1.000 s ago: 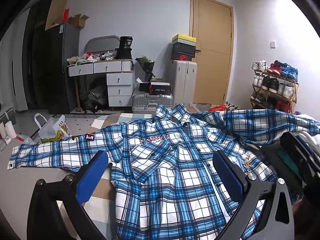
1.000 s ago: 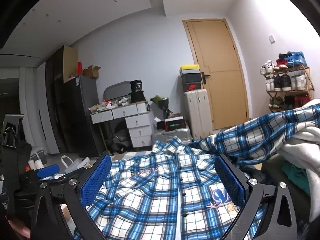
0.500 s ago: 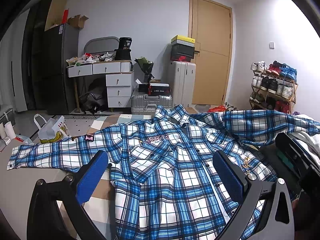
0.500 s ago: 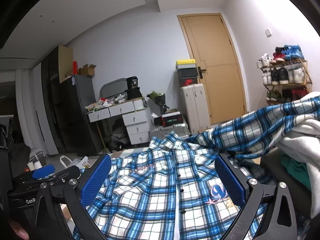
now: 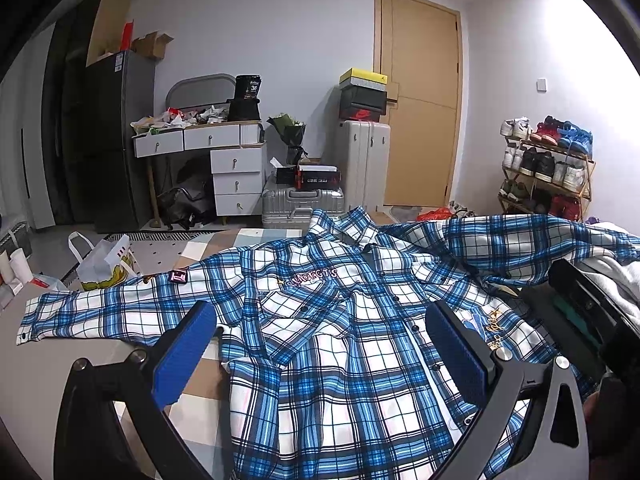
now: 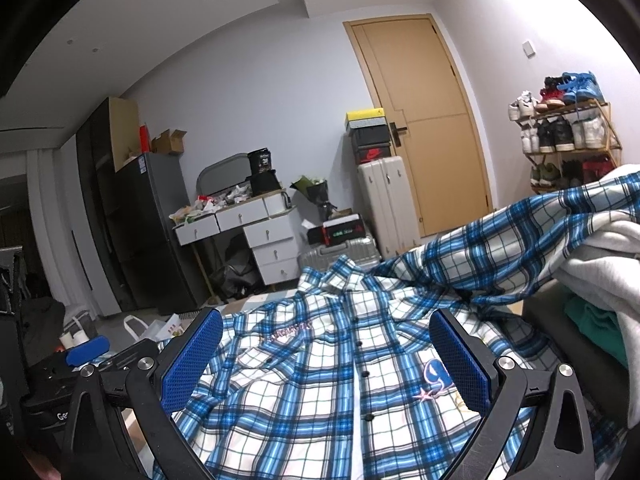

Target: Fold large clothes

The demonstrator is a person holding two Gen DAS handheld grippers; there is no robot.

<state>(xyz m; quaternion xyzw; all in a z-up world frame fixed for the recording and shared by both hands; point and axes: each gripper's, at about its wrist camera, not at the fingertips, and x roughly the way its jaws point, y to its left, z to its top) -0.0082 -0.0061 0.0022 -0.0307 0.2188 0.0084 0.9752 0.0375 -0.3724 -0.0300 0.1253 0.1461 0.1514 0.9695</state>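
Shirt (image 5: 340, 344), one, blue-and-white plaid, lies spread front-up and buttoned on the patchwork surface (image 5: 208, 368), collar toward 12 o'clock. One sleeve (image 5: 100, 312) runs flat toward 9 o'clock, and its cuff edge stops short of the surface's left margin. The other sleeve (image 5: 520, 240) drapes toward 2 o'clock onto a heap of grey-white clothing (image 6: 600, 264). Bare surface shows at 8 o'clock, between the flat sleeve and the shirt's side hem.

Left gripper (image 5: 324, 354) hovers above the shirt body, its two blue pads wide apart with nothing between them. Right gripper (image 6: 326, 356) also hovers over the shirt front, pads spread and gripping nothing; from its view the left tool's body sits close at 8 o'clock.

Background count: one door (image 5: 420, 100), one shoe rack (image 5: 548, 168), one white drawer unit (image 5: 224, 160), one upright suitcase (image 5: 366, 168), one flat silver case (image 5: 302, 204), three stacked shoeboxes on the upright suitcase.
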